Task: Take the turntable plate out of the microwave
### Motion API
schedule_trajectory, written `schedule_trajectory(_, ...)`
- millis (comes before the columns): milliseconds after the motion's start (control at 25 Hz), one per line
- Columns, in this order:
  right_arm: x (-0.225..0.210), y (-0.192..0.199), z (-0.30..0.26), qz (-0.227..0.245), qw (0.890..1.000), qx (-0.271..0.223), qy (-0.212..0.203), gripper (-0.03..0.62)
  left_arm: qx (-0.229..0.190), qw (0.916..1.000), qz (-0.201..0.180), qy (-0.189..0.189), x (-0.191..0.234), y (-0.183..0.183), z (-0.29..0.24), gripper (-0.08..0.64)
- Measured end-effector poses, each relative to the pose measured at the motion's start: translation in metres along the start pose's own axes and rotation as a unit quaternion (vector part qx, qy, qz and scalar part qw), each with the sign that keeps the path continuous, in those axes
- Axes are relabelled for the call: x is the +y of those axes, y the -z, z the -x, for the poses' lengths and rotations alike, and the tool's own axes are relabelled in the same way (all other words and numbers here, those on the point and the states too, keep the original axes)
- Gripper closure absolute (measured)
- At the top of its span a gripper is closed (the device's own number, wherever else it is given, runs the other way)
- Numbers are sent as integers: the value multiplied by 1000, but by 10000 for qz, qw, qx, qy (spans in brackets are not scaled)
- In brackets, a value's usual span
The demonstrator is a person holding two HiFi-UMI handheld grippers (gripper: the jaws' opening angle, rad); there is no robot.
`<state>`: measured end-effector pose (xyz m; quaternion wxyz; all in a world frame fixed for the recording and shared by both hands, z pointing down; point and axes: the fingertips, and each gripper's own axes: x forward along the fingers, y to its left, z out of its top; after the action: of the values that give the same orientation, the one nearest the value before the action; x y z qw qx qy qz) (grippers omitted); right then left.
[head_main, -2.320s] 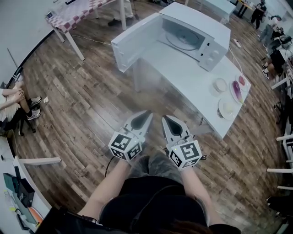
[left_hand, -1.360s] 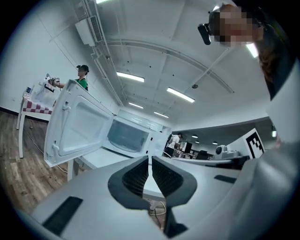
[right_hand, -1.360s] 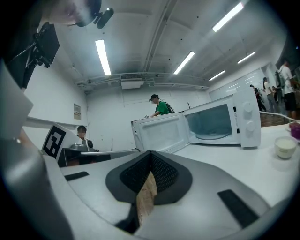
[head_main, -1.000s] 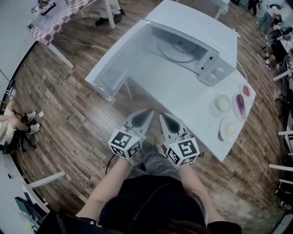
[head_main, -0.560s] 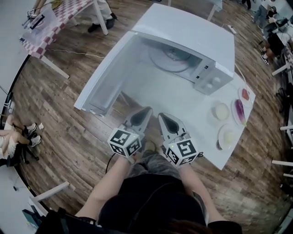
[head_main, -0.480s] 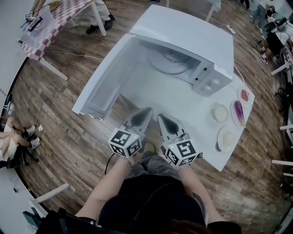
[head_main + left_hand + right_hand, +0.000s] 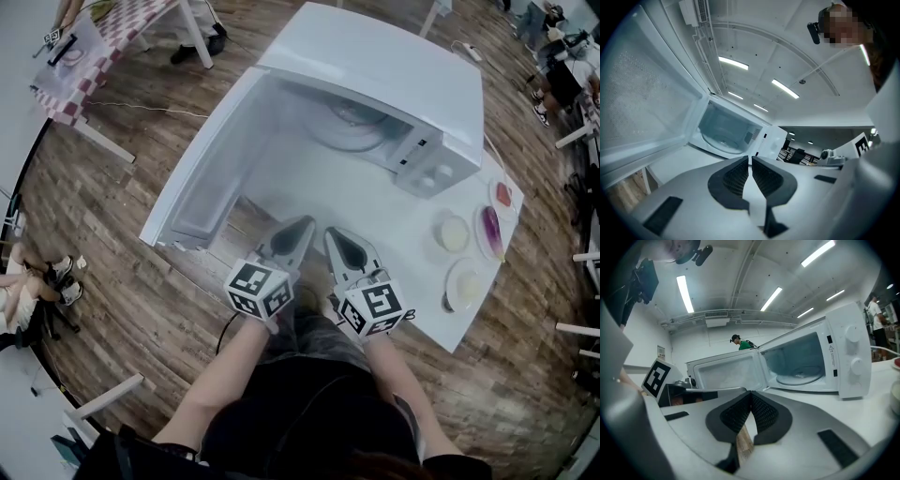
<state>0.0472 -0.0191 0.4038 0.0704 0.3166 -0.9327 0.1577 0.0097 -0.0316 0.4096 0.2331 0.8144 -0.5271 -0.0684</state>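
Counter [image 7: 403, 234]: white, carries everything. The stretch in front of the microwave is bare, and looks like the likely place to set the plate down.
Microwave [image 7: 375, 61]: white, at the counter's far side, with its mouth facing the person so both tools can go straight in.
Door [image 7: 211, 159]: swung fully open to the left, past the counter's edge. It exposes the whole cavity and stays out of the reach path.
Turntable plate [image 7: 352, 127]: clear glass disc lying flat on the cavity floor, untouched. It is still inside, so the removal has not begun.
Left hand-held gripper [image 7: 307, 225]: at the counter's near edge, aimed at the opening and well short of the plate. Its jaws stand a thin slit apart with nothing between them.
Right hand-held gripper [image 7: 330, 232]: just beside the left one and pointing the same way. Its jaws are pressed together and hold nothing. Both will probably need to open wider to take the plate's rim.
Small dishes [image 7: 455, 232]: three at the counter's right end, well apart from the microwave's mouth.
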Motion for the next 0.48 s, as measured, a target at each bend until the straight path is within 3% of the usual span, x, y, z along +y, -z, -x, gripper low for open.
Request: schedule_trajectory(480,-38,3,-29,-321,9984,165,444,572,270,9994,188,-47,29,-2,-45,526)
